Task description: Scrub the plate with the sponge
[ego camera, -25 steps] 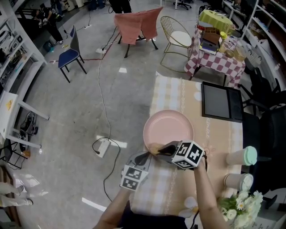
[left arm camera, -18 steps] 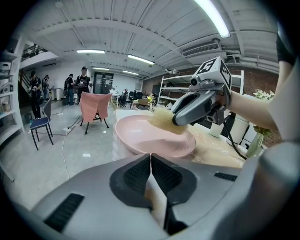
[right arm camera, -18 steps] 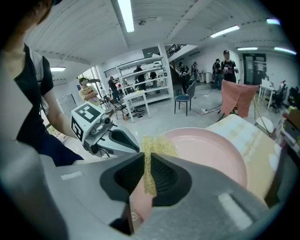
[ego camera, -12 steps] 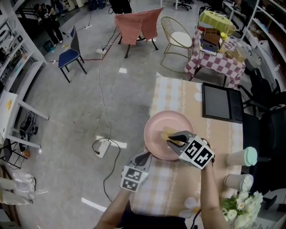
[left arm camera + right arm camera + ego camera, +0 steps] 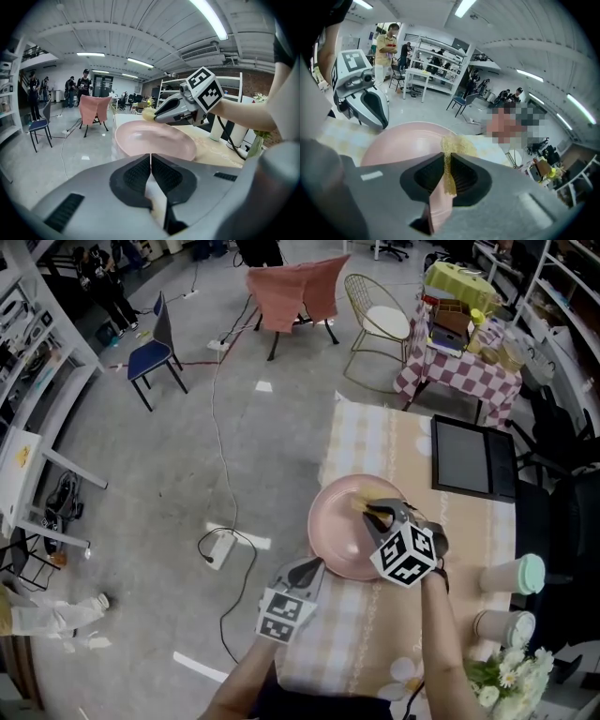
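Observation:
A pink plate (image 5: 347, 538) rests at the left edge of the table, and my left gripper (image 5: 316, 568) is shut on its near-left rim. In the left gripper view the plate (image 5: 154, 138) spreads out just beyond the closed left gripper (image 5: 150, 161). My right gripper (image 5: 377, 511) reaches over the plate's far-right part, shut on a thin yellow sponge (image 5: 364, 504). The right gripper view shows the sponge (image 5: 452, 145) sticking out of the right gripper (image 5: 446, 161) against the plate (image 5: 403, 143). Whether the sponge touches the plate I cannot tell.
The table (image 5: 375, 652) has a pale checked cloth. A black tray (image 5: 472, 460) lies at its far right. Two cups (image 5: 511, 573) and a bunch of flowers (image 5: 506, 673) stand at the right. A power strip (image 5: 217, 547) and cable lie on the floor to the left.
My right gripper has carried the sponge from the plate's near rim across to its far side. The left gripper has stayed on the rim.

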### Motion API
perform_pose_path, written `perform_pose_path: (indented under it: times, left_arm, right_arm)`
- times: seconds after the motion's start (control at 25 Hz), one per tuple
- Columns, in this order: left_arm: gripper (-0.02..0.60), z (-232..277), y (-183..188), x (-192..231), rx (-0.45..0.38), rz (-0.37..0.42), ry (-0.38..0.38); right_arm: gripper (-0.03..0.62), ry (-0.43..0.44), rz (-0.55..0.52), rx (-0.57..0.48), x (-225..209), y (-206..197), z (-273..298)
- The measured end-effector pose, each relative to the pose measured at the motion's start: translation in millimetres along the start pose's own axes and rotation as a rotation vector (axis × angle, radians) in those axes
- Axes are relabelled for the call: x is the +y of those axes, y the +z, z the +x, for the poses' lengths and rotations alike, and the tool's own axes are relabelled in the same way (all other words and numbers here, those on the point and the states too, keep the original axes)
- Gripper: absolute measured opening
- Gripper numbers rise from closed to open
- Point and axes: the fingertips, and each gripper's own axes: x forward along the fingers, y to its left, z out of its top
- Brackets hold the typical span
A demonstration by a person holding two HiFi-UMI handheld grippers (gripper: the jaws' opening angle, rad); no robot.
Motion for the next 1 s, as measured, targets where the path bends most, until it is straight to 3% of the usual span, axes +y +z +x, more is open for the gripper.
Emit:
perform_pose_path:
  times: [0.24, 0.48, 1.0]
  left_arm:
    - [0.017, 1.6, 2.2, 0.9, -0.004, -0.002, -0.007]
    - [0.017, 5.2, 0.9, -2.8, 0.004, 0.005, -0.019]
    - [0.017, 5.8, 2.4, -3.7, 0.012, 0.018, -0.03]
  right_arm:
    - [0.043, -0.08, -0.133, 0.06, -15.5, -7.3, 19.9]
    - [0.044, -0.109, -0.236, 0.111, -19.3, -14.9, 39.8]
    - [0.043, -0.043, -0.146, 0.1, -21.8, -30.8, 62.2]
